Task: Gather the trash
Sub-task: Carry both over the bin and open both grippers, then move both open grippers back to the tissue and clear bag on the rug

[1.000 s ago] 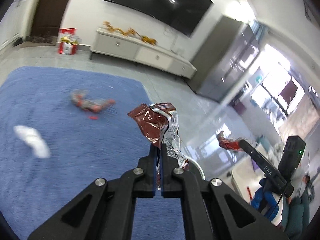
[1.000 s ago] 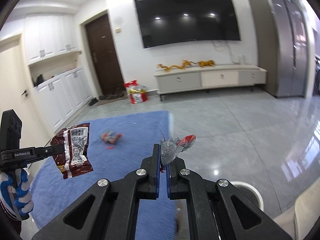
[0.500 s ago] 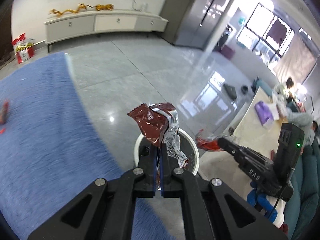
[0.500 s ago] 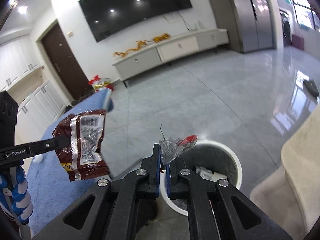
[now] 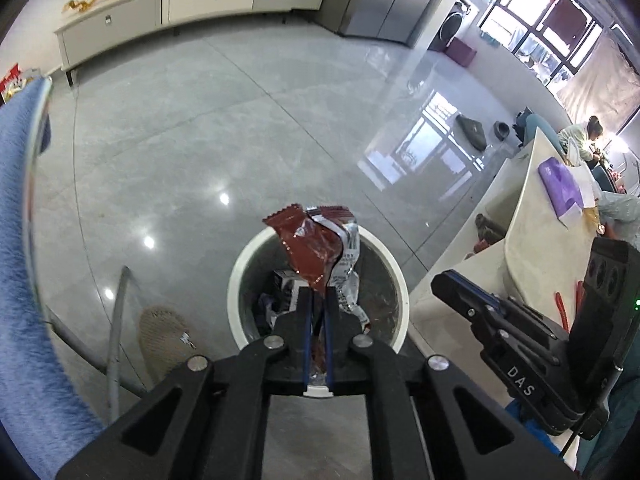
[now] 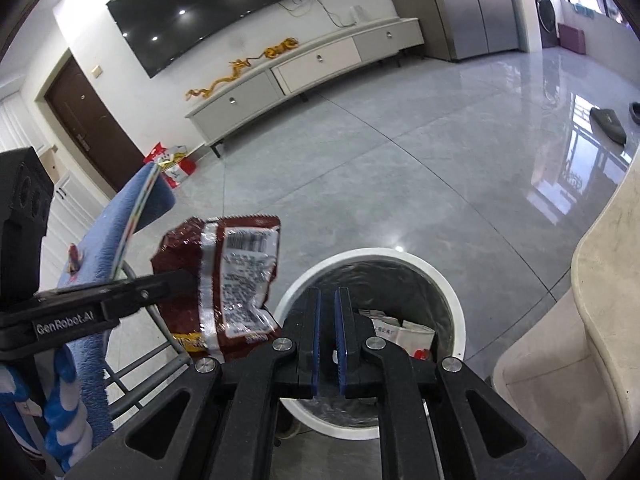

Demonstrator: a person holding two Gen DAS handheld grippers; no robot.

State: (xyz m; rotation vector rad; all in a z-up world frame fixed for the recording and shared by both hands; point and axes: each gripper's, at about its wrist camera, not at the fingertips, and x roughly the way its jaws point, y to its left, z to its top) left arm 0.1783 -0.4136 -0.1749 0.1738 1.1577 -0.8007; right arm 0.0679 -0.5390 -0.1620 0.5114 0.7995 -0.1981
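Note:
My left gripper (image 5: 316,294) is shut on a dark red snack wrapper (image 5: 314,246) and holds it right above the white-rimmed trash bin (image 5: 256,248). The wrapper also shows in the right wrist view (image 6: 228,280), held by the left gripper (image 6: 180,280) left of the bin (image 6: 452,300). My right gripper (image 6: 327,298) is slightly open and empty, over the bin's near rim. Wrappers and paper (image 6: 400,332) lie inside the bin. The right gripper shows in the left wrist view (image 5: 444,284), right of the bin.
A blue rug-covered table edge (image 5: 16,240) with metal legs (image 5: 116,340) is at the left. A beige sofa (image 6: 592,320) stands right of the bin. A slipper (image 5: 164,340) lies by the bin. A TV cabinet (image 6: 304,76) is along the far wall.
Both grippers swung from the blue rug to above the bin. The right gripper opened a little and its crumpled clear-and-red wrapper is gone from its fingers.

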